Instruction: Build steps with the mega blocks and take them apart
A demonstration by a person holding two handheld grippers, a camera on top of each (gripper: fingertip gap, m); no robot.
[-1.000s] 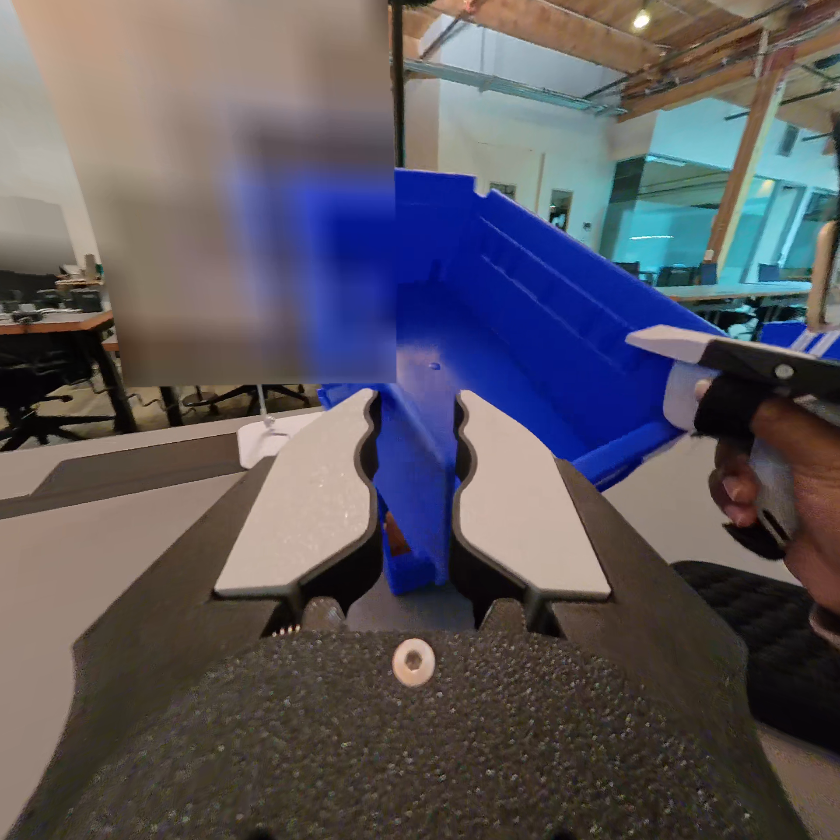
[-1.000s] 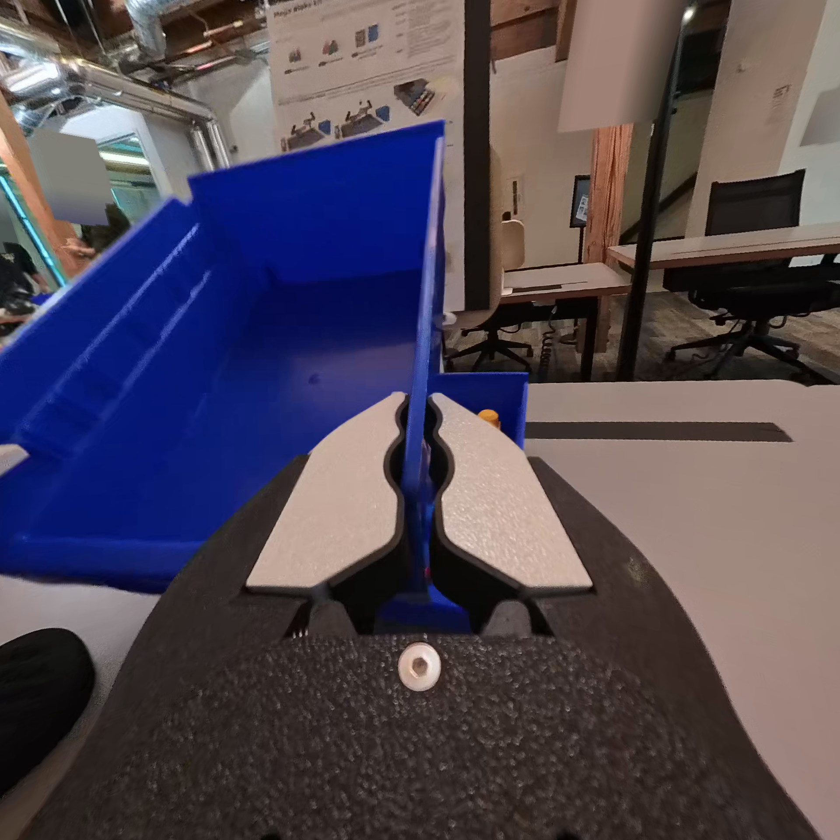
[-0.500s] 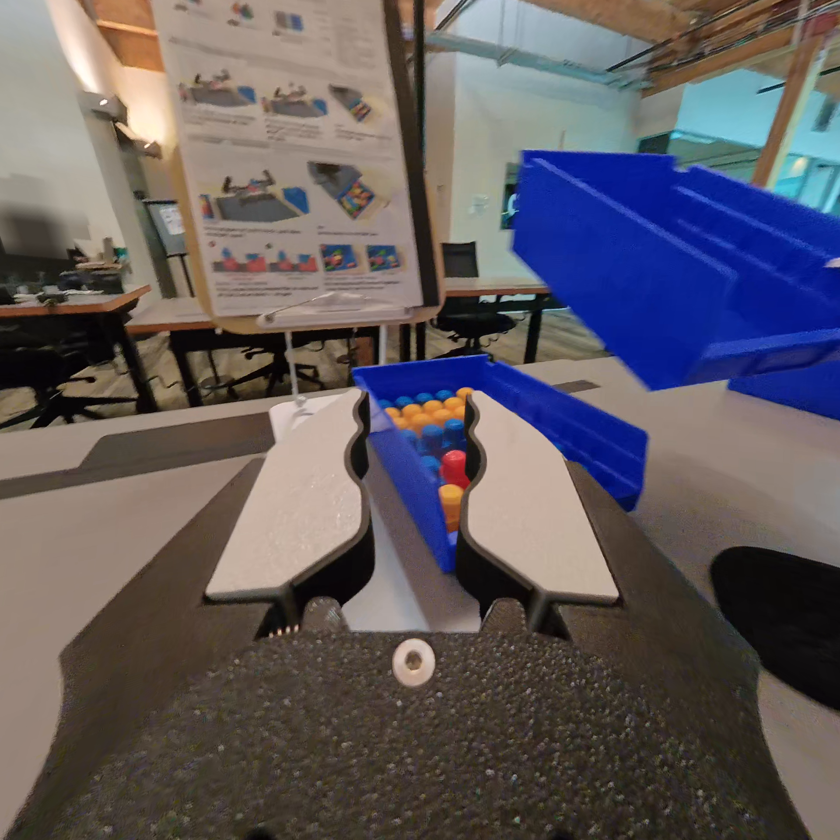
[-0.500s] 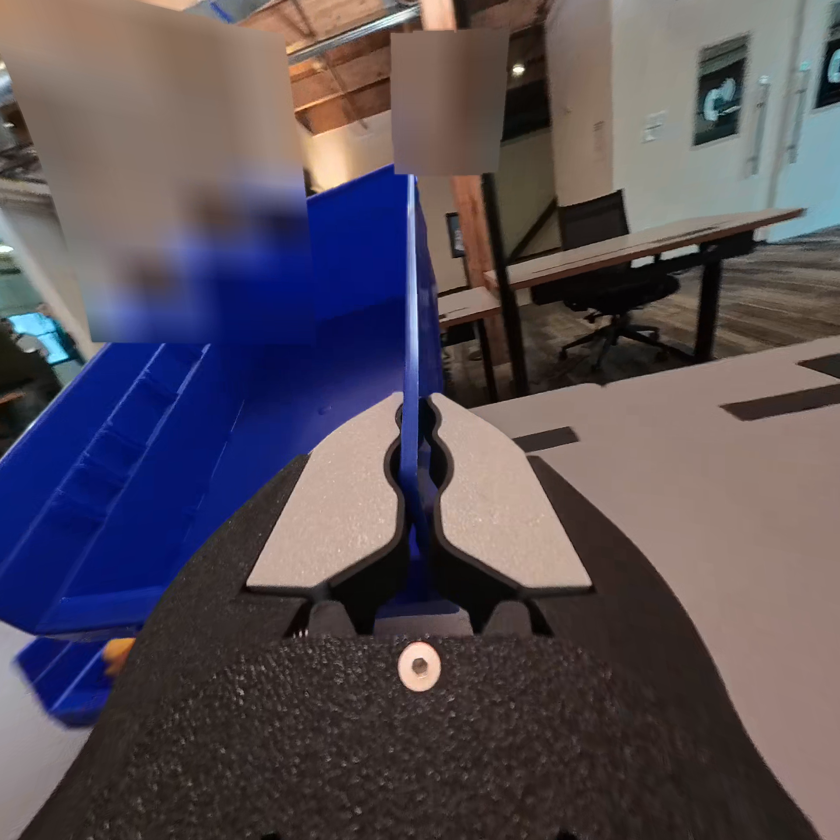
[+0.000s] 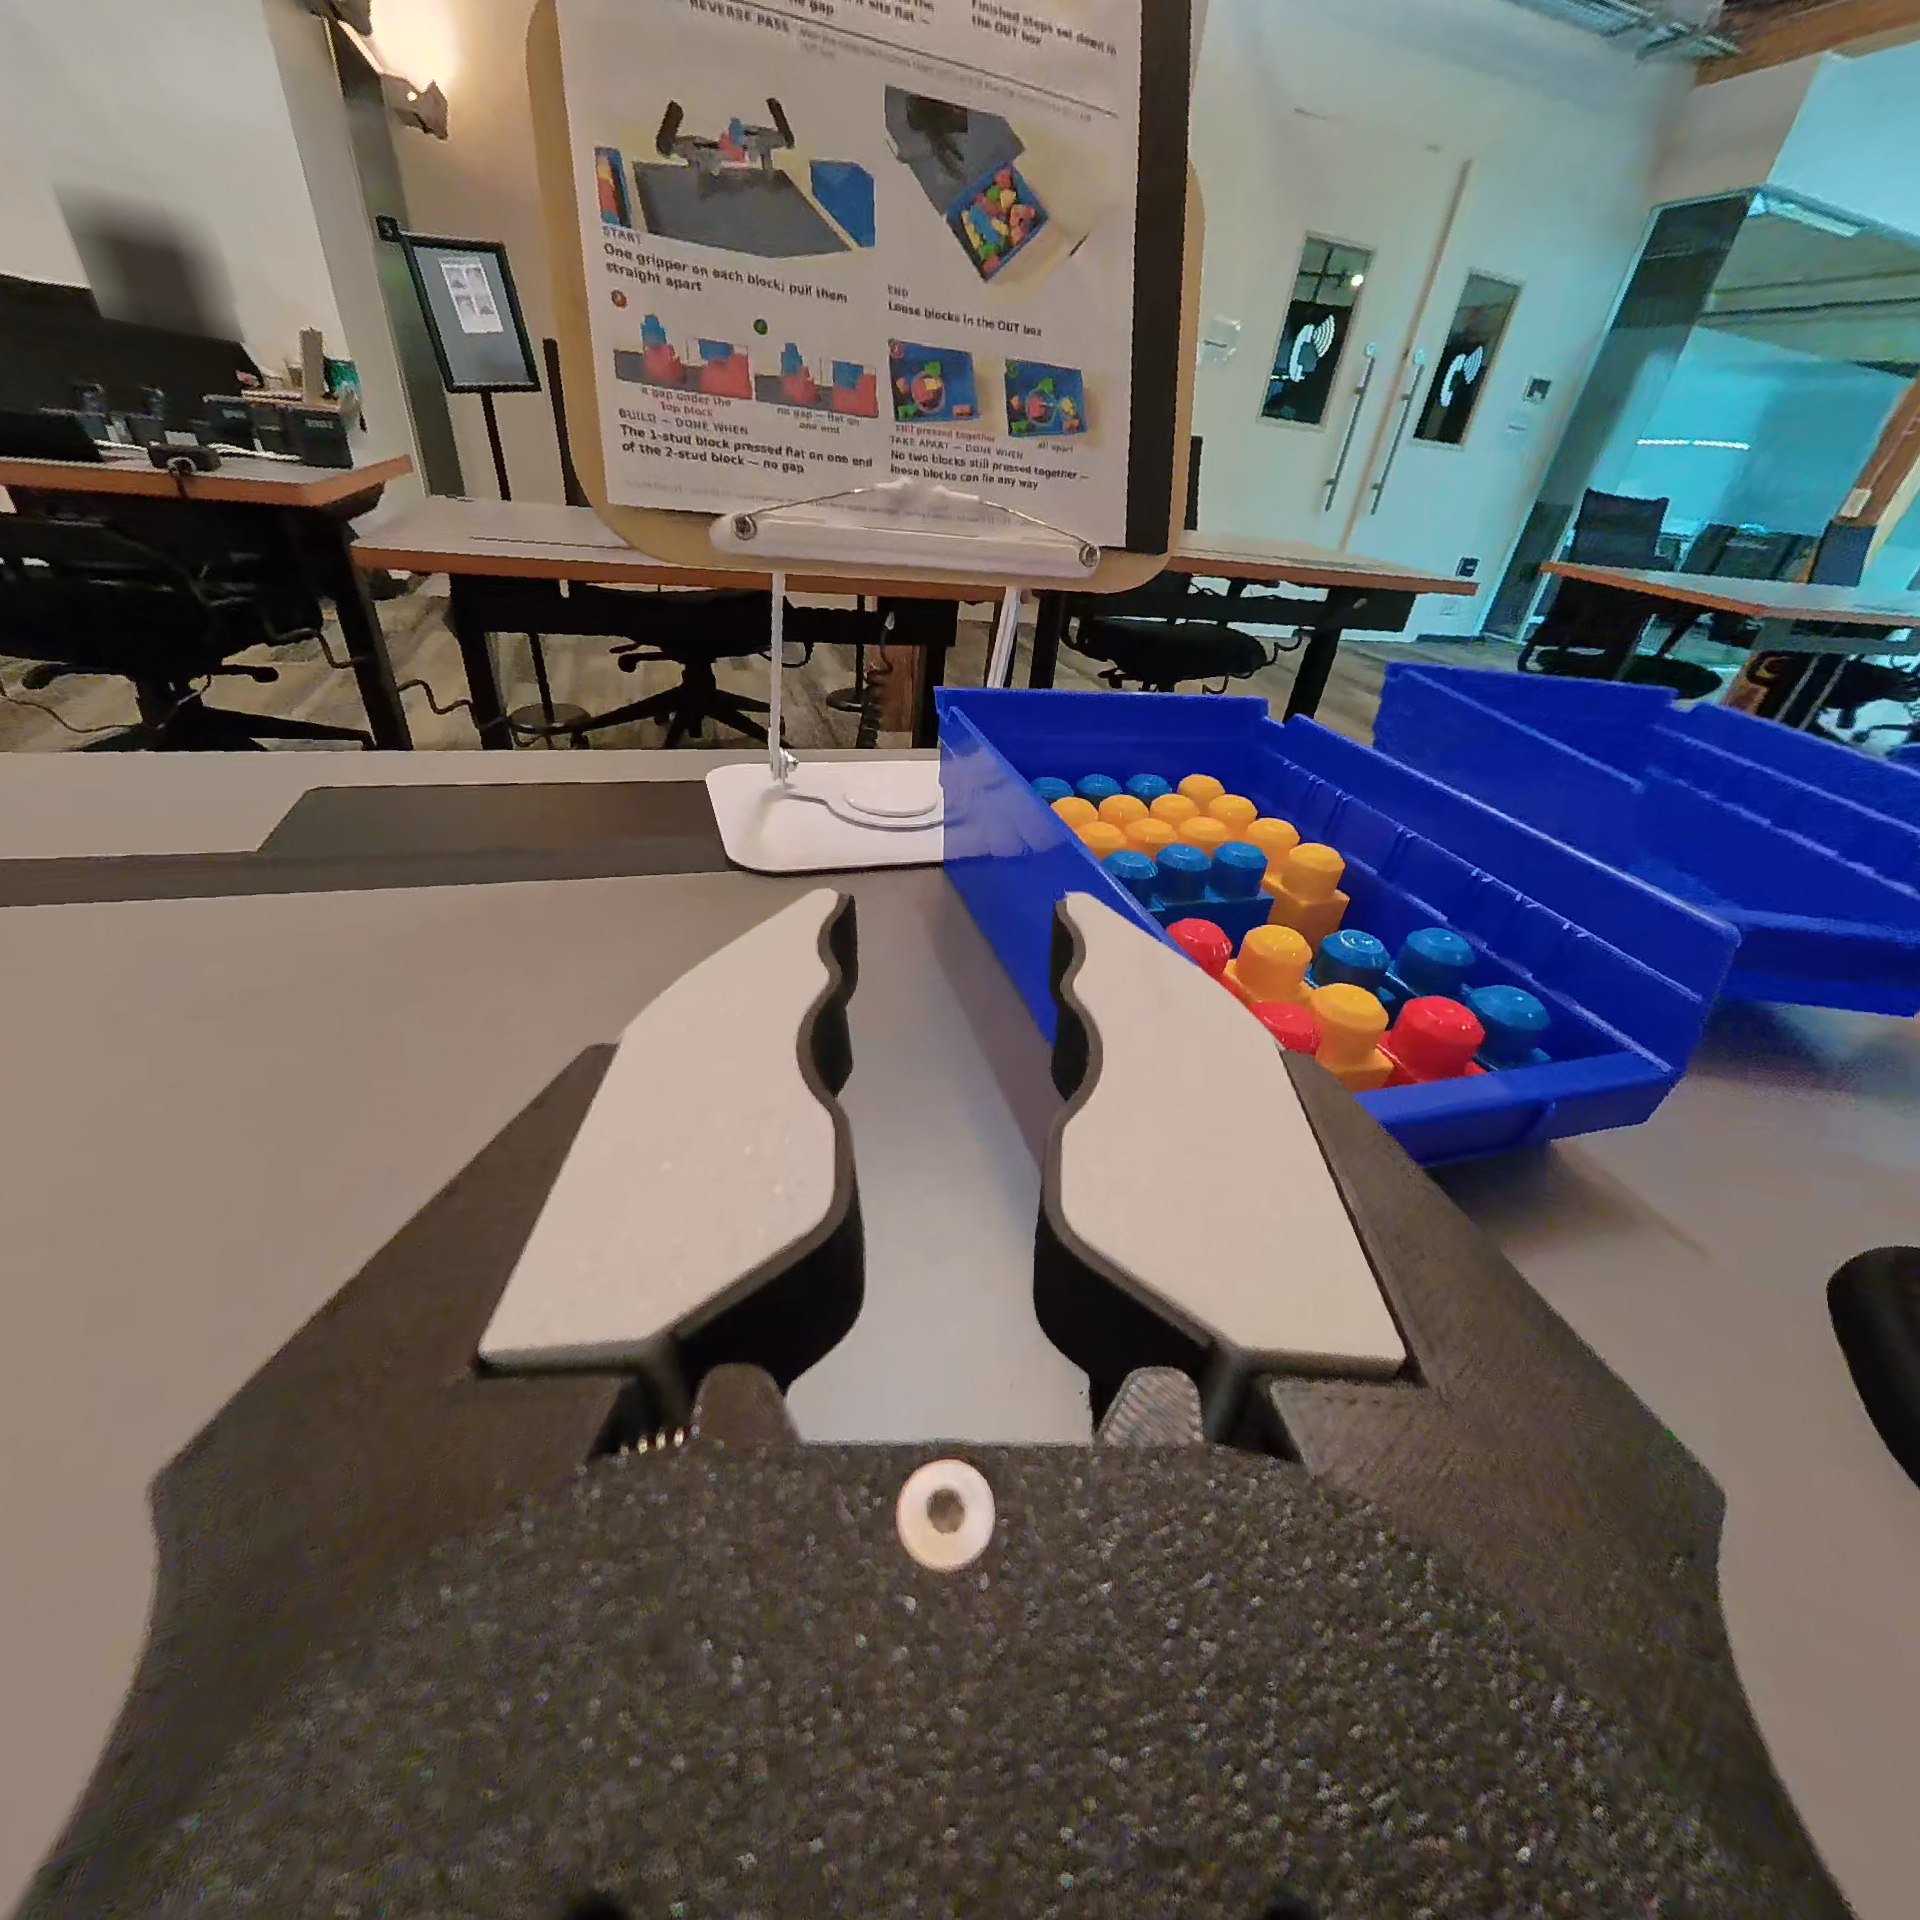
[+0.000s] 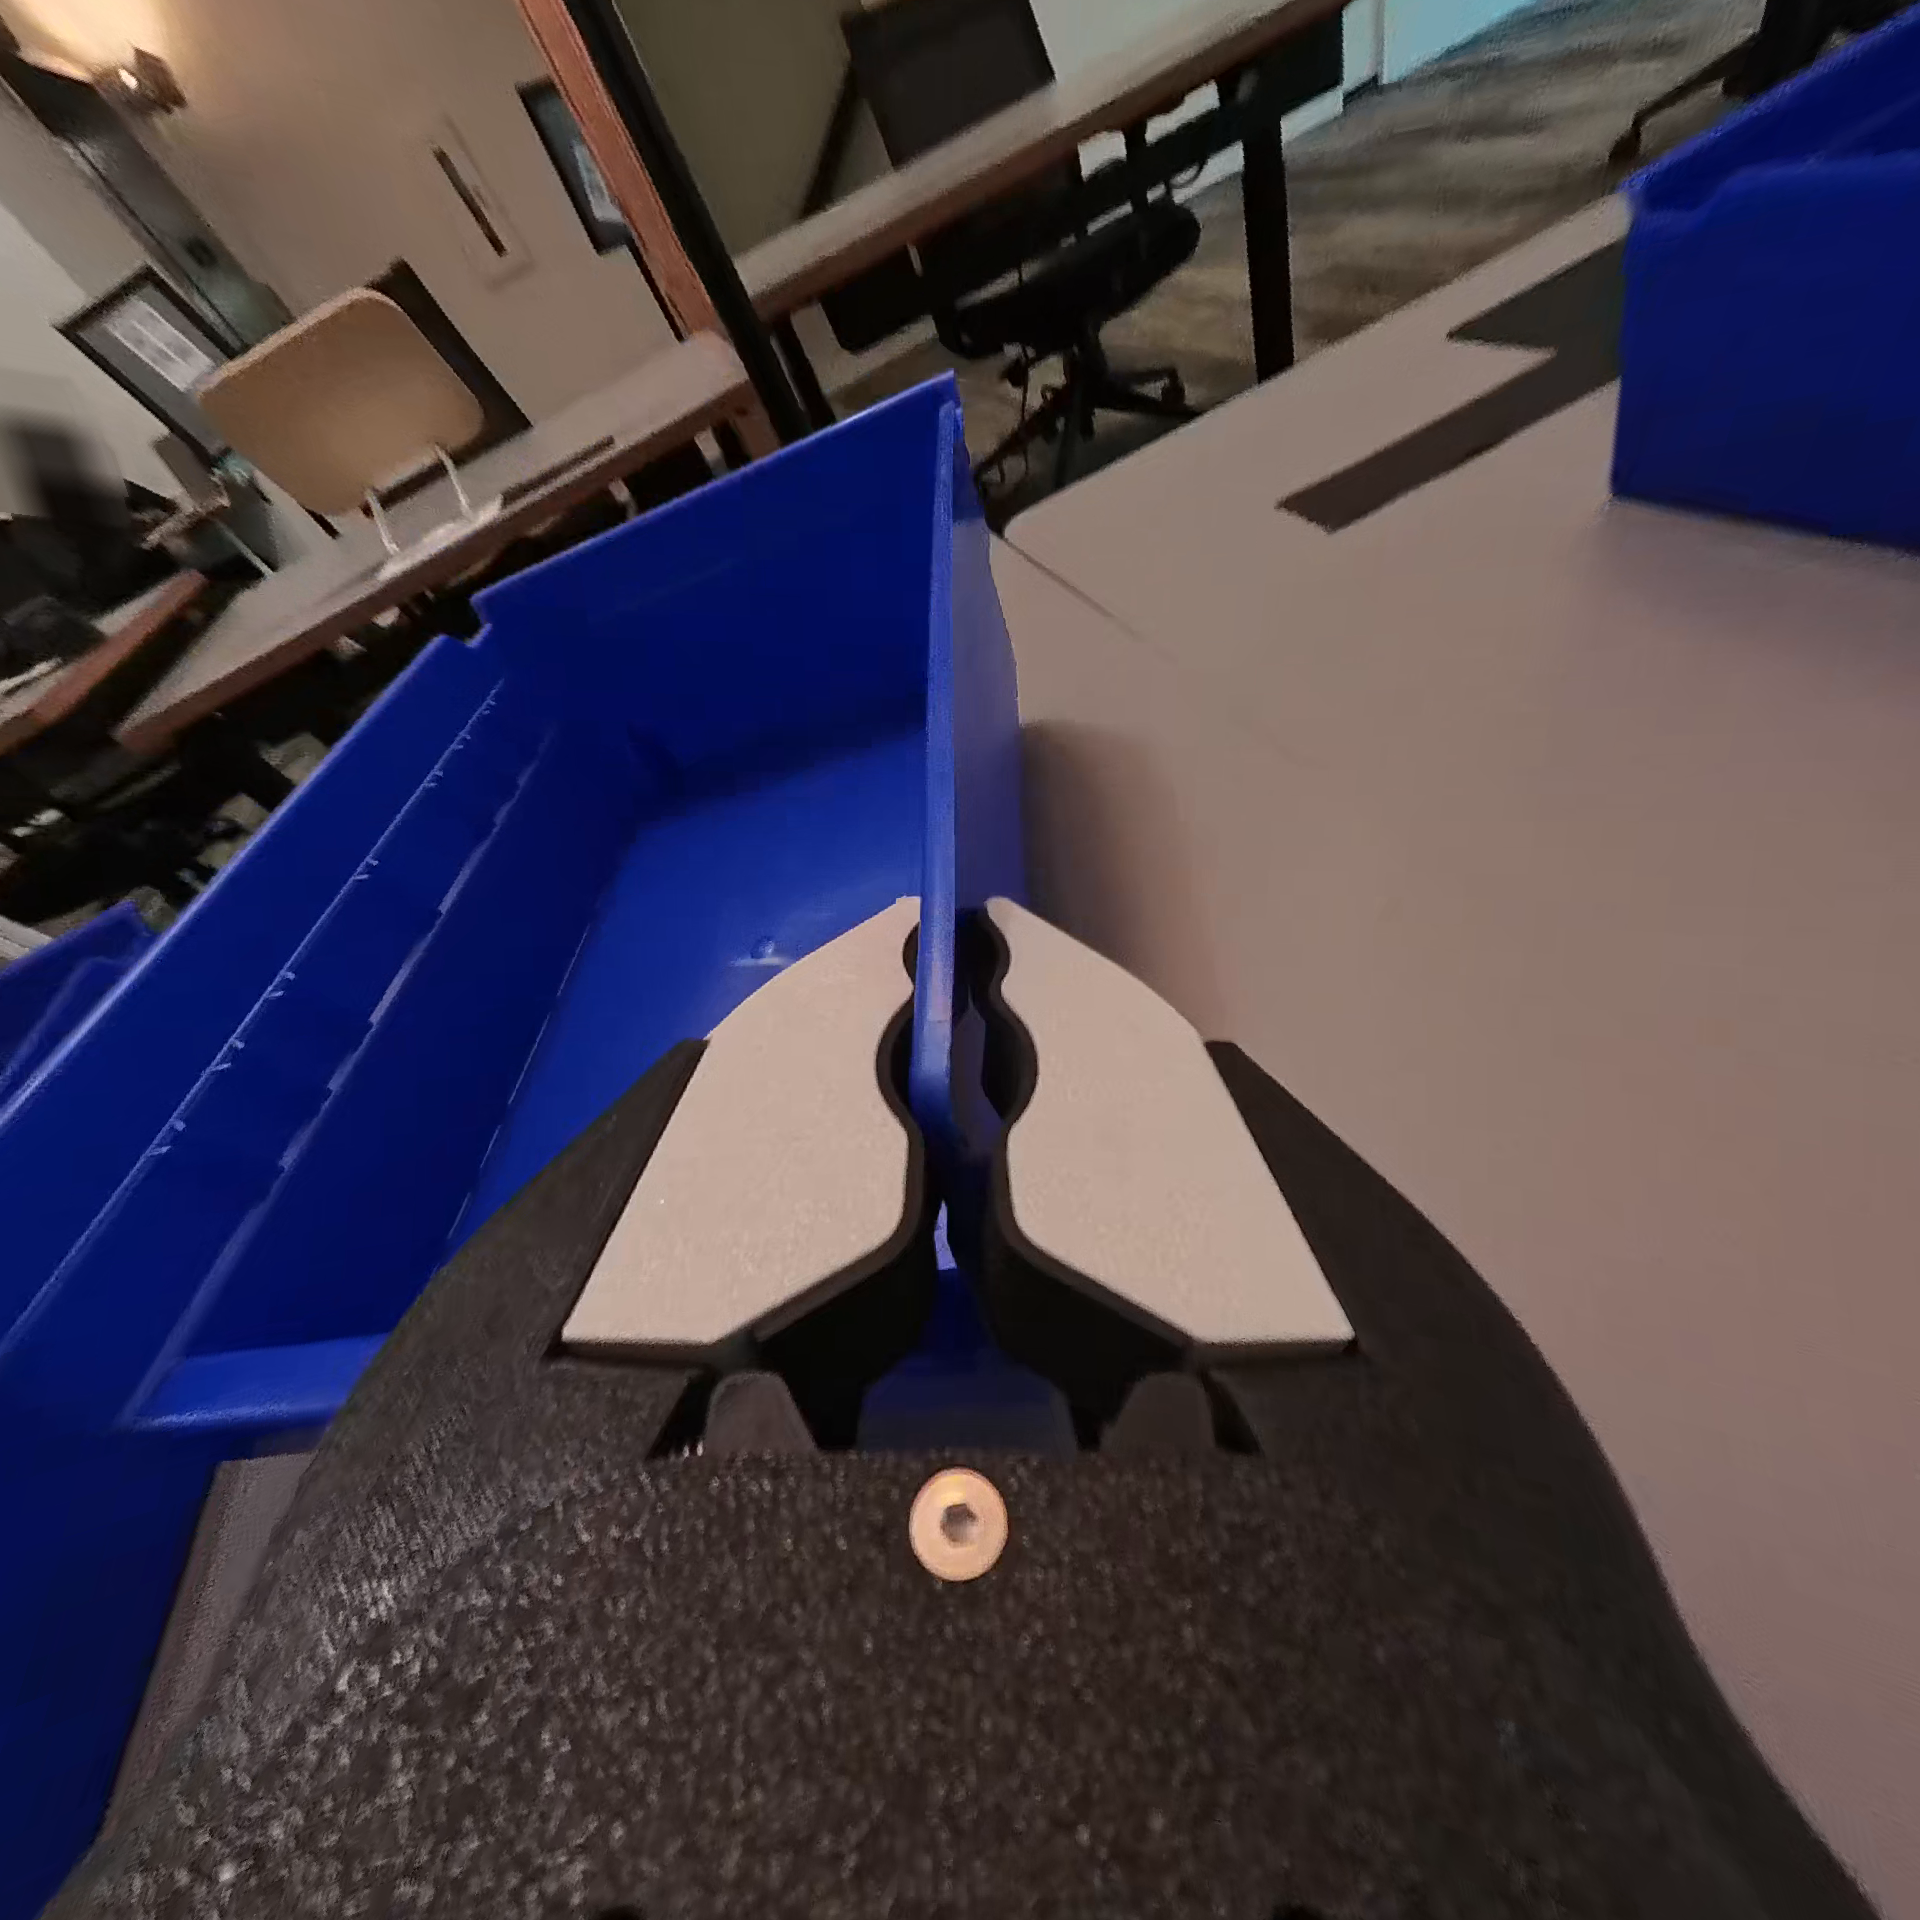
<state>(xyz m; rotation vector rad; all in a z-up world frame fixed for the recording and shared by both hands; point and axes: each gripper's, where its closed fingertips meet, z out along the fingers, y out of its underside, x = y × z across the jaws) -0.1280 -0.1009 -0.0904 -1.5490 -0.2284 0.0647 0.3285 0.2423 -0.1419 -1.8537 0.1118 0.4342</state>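
Left gripper (image 5: 951,997) jaws spread, nothing between them, now off the bin wall it straddled a second ago. Right gripper (image 6: 948,997) jaws pressed on the side wall of the empty bin (image 6: 416,935), which has swung from over the other bin to low over the table (image 5: 312,1039). Blocks (image 5: 1299,935) sit in the full bin (image 5: 1621,935) at 1 o'clock of the left jaws; empty bin beyond, at 2 o'clock. Bins unstacked, so block picking looks next.

We see the right hand-held gripper (image 6: 951,935) clamped on the thin side wall of an empty blue bin (image 6: 727,790) over the grey desk (image 6: 1507,831), with another blue bin (image 6: 1766,343) farther off to the right.
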